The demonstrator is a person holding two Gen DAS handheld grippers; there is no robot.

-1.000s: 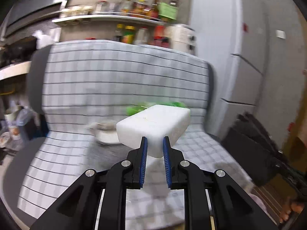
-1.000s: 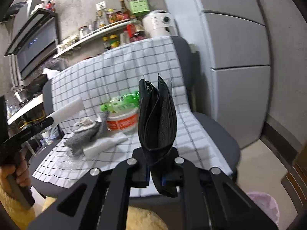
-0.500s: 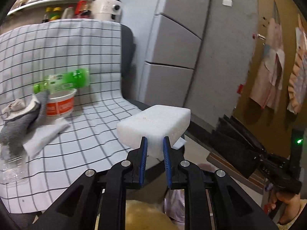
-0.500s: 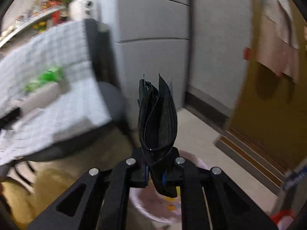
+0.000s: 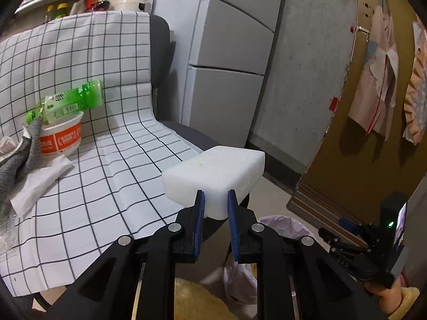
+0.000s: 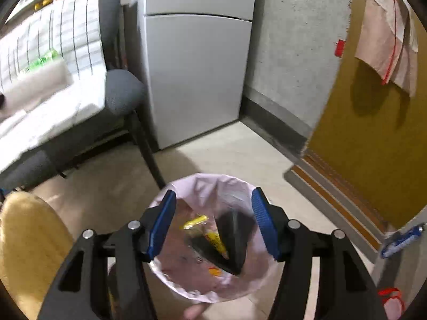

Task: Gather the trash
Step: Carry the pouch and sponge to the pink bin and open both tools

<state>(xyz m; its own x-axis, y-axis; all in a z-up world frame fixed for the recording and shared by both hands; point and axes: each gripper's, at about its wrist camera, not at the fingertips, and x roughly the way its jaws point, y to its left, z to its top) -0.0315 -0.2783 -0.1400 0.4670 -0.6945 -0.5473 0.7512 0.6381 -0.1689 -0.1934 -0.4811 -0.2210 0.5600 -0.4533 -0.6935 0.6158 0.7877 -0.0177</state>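
Left gripper [image 5: 215, 208] clamps white foam block [image 5: 213, 173]. Right gripper [image 6: 213, 224] jaws wide apart above pink-lined trash bin [image 6: 208, 288], black item [image 6: 229, 240] inside. Left view only: green bottle [image 5: 66, 104], red-printed cup [image 5: 61, 138], labels unreadable.

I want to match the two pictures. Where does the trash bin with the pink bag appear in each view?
Left wrist: trash bin low, right of centre, mostly hidden behind the left gripper.
Right wrist: bottom centre, seen from above, between the open right gripper fingers.
Shared landmark: green bottle on the checked chair.
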